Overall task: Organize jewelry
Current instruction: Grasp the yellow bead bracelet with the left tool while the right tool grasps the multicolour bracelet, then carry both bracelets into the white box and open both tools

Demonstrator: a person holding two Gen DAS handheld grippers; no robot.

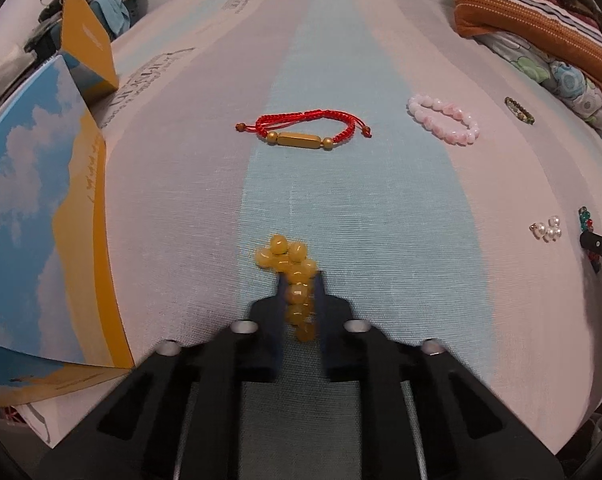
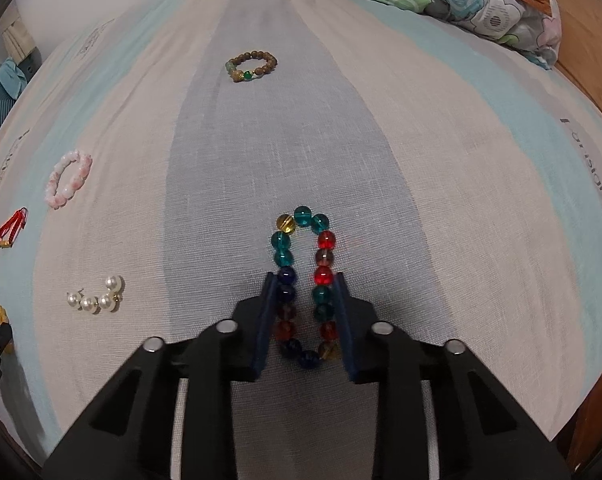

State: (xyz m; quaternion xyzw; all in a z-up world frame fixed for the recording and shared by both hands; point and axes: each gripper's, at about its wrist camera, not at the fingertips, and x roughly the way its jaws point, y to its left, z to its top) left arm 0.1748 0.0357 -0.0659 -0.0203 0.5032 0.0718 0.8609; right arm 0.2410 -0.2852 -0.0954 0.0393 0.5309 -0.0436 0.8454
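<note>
My left gripper [image 1: 300,280] is shut on a yellow bead bracelet [image 1: 285,258], bunched between the fingers just above the striped bedsheet. My right gripper [image 2: 303,280] is shut on a multicoloured glass bead bracelet [image 2: 303,216], squeezed into a long loop. A red cord bracelet with a gold bar [image 1: 303,132] lies ahead of the left gripper. A pink bead bracelet [image 1: 443,120], also in the right wrist view [image 2: 68,180], lies to the right of it. A pearl piece [image 2: 97,298] and a brown wooden bead bracelet [image 2: 253,66] lie on the sheet.
An open box with a sky-and-yellow print [image 1: 41,220] stands at the left, its lid [image 1: 87,44] raised behind it. Pillows and a folded quilt [image 1: 541,32] lie at the far right. The bed's edge falls away at the right in the right wrist view [image 2: 589,320].
</note>
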